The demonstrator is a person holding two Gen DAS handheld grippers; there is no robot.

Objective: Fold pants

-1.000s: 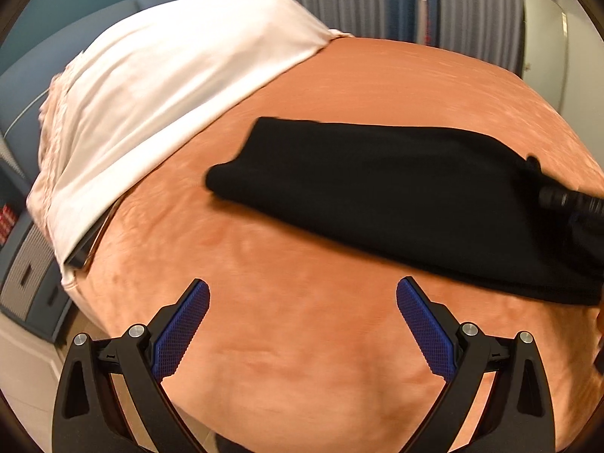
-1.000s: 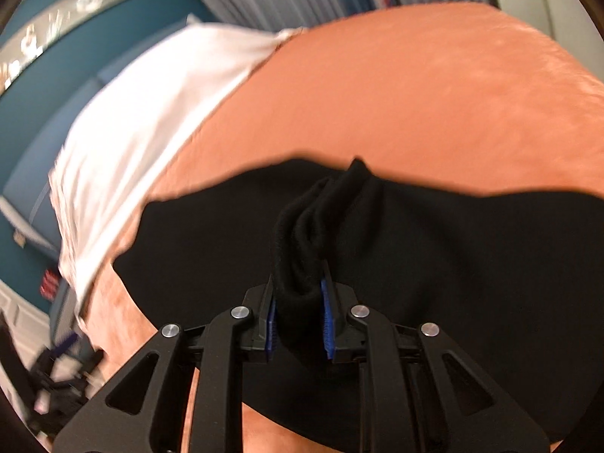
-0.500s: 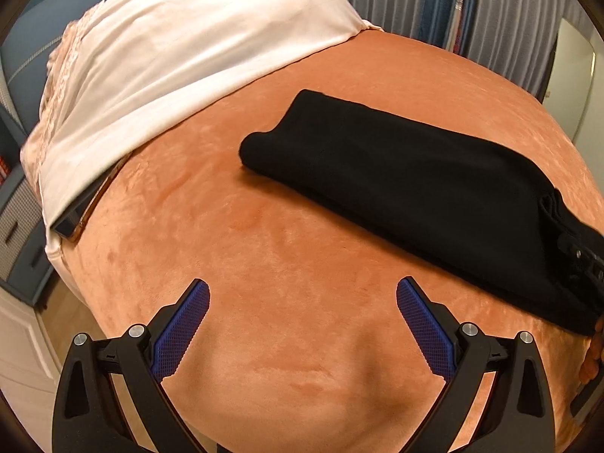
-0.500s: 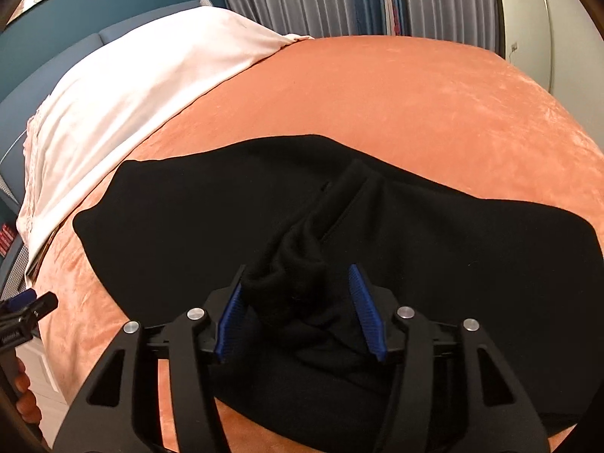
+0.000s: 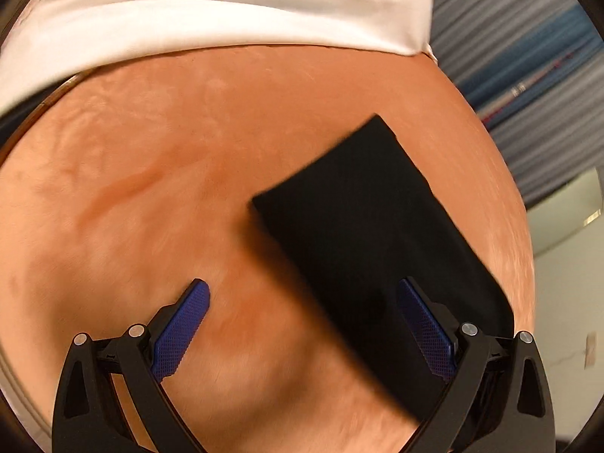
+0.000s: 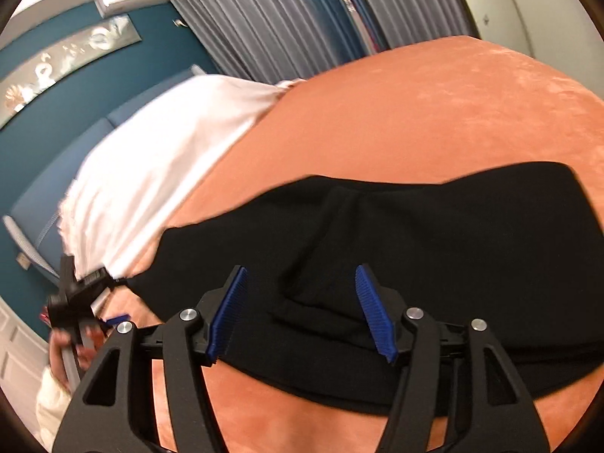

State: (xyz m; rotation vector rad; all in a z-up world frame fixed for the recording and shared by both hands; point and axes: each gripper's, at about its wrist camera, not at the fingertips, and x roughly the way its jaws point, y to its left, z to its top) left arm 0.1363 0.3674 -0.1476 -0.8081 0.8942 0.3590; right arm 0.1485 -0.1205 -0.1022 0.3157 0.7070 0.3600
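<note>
- Right wrist view: the right gripper has its fingers spread wide and empty above a raised ridge in the folded black fabric pants, which lie on the orange plush bedspread near the white pillow.
- Left gripper is also wide open, holding nothing, at the pants' near edge.
- Risk: that ridge, apparently loose, may sag and spoil the fold.
</note>
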